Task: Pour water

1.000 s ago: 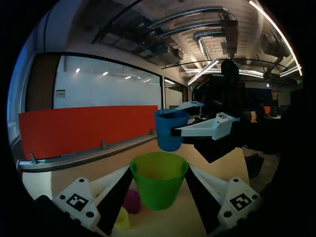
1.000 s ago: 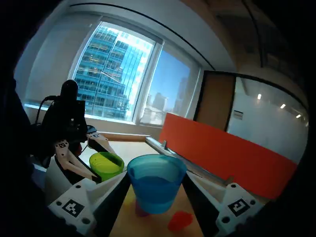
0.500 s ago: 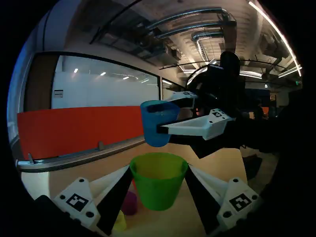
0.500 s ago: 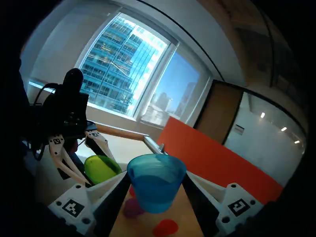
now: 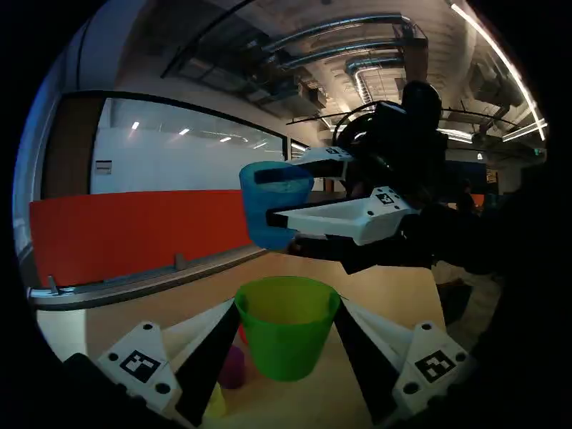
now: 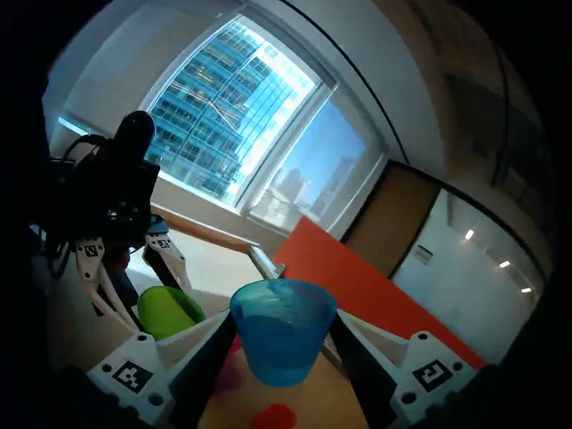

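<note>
My right tool (image 6: 284,314) grips the water-filled blue cup (image 6: 282,357) above and beyond the green cup (image 5: 286,343), clamped upright by my left tool (image 5: 286,307) over the counter (image 5: 179,300), seemingly positioned for pouring.

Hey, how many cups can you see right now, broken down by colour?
Blue cup: 1
Green cup: 1
Purple cup: 1
Yellow cup: 1
Red cup, partly in view: 1
Total: 5

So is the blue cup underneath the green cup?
No, in the left gripper view the blue cup hangs higher up than the green cup, above its rim.
</note>
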`<state>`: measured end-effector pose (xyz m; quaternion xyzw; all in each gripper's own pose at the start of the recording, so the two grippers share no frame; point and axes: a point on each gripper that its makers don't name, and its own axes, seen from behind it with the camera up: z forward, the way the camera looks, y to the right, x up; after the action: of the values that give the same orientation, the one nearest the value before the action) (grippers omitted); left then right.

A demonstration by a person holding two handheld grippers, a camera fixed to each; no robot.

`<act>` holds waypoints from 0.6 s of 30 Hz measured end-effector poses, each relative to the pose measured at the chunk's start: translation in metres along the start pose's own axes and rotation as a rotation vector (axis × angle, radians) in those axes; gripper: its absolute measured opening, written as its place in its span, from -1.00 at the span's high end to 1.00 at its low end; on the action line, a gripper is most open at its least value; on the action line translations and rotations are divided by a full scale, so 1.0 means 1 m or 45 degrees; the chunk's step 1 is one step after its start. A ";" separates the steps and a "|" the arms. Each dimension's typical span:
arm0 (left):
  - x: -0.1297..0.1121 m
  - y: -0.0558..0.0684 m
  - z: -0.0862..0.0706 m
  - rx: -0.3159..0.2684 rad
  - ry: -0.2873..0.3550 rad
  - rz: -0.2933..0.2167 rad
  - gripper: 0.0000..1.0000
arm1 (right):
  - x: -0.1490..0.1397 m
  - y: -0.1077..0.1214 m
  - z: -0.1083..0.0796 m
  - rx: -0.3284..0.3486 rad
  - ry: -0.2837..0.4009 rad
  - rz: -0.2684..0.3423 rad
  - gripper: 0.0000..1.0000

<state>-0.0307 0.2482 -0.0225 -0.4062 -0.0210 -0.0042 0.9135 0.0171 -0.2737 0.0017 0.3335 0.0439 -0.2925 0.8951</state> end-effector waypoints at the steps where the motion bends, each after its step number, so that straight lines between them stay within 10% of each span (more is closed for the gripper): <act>1: 0.000 0.000 0.001 -0.002 0.001 -0.001 -0.76 | 0.001 0.001 0.001 -0.003 0.001 -0.014 -0.80; 18: 0.007 0.009 0.005 -0.018 0.010 0.009 -0.75 | 0.022 0.015 0.007 -0.041 0.019 -0.242 -0.79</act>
<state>-0.0234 0.2579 -0.0250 -0.4128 -0.0162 -0.0028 0.9107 0.0424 -0.2802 0.0095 0.3157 0.0867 -0.3731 0.8681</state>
